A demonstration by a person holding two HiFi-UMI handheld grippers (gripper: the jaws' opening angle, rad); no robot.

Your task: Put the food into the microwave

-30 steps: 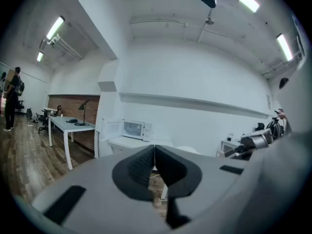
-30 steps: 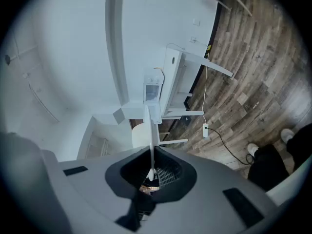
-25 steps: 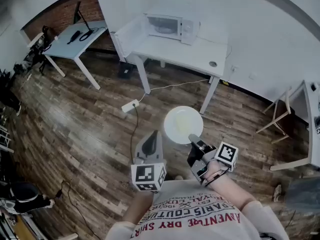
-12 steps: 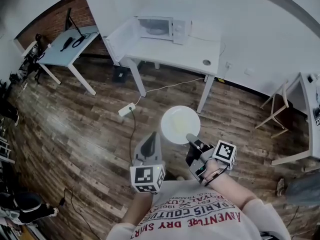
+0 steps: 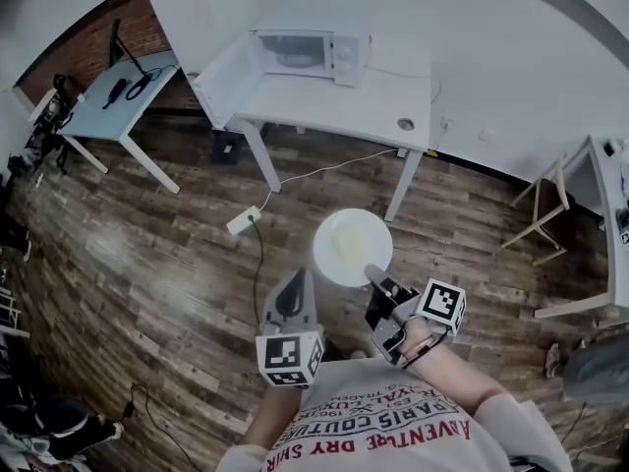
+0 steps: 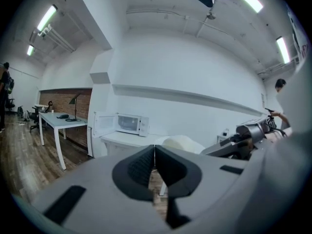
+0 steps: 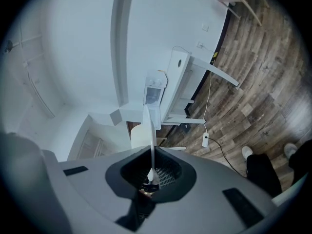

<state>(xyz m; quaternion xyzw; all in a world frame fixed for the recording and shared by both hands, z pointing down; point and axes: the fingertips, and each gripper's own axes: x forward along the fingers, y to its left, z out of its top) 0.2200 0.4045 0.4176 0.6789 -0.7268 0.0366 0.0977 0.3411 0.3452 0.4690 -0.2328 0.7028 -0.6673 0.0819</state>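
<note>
The right gripper is clamped on the near rim of a round white plate, which it holds out level in front of the person, above the wooden floor and well short of the furniture ahead. In the right gripper view the plate shows edge-on, a thin pale line running up from between the two pads, which press on it from either side. Something pale lies on the plate's upper face, but what kind of food it is cannot be told. The left gripper hangs just beside the plate on the person's left, apart from it, its jaws brought together with nothing between them. The microwave stands at the back of a white table against the wall, well apart from the plate, and in the left gripper view its door stands swung open to the left. A small round thing sits near the table's right front corner. A white power strip lies on the floor in front of the table, with a cable running from it toward the wall. A second, pale table stands off to the left by a brick wall, and a wooden chair is at the right
</note>
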